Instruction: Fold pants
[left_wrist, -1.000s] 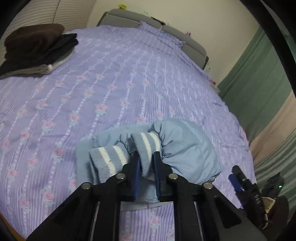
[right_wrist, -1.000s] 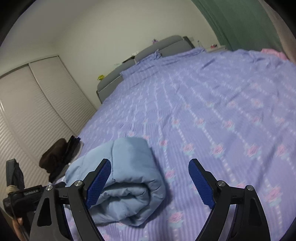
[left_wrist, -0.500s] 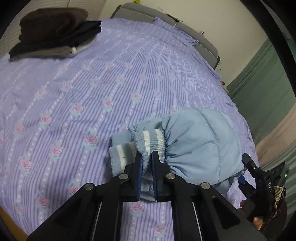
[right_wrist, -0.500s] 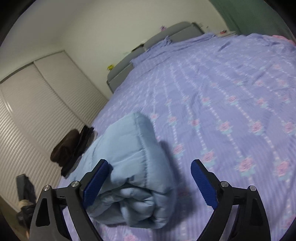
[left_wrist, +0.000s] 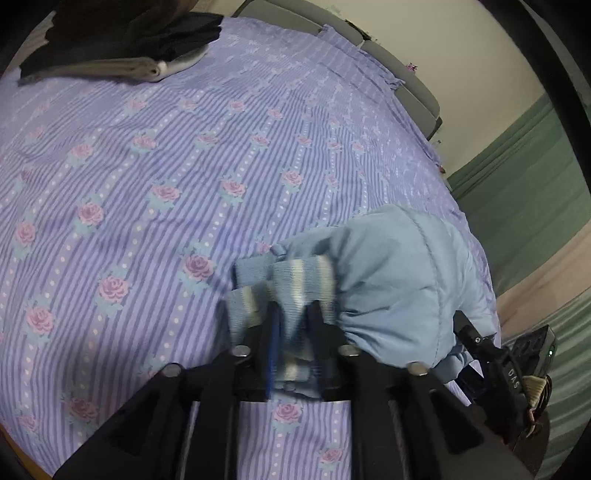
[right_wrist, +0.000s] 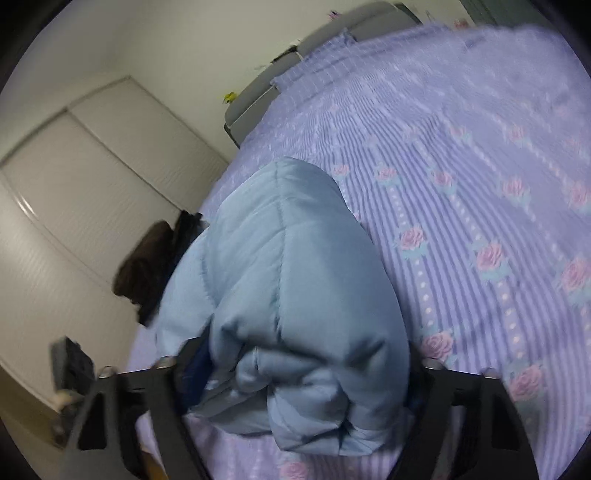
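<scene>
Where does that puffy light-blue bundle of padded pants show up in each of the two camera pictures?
Left wrist view: the puffy light-blue padded pants sit lower right, their striped knit cuff at the left gripper.
Right wrist view: the pants fill the centre, between the right gripper's fingers.
Shared landmark: the pile of dark folded clothes.

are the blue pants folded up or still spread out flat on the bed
Folded up. The blue pants sit as a thick rolled bundle on the bed, layered folds showing at the near end, striped cuffs bunched together.
</scene>
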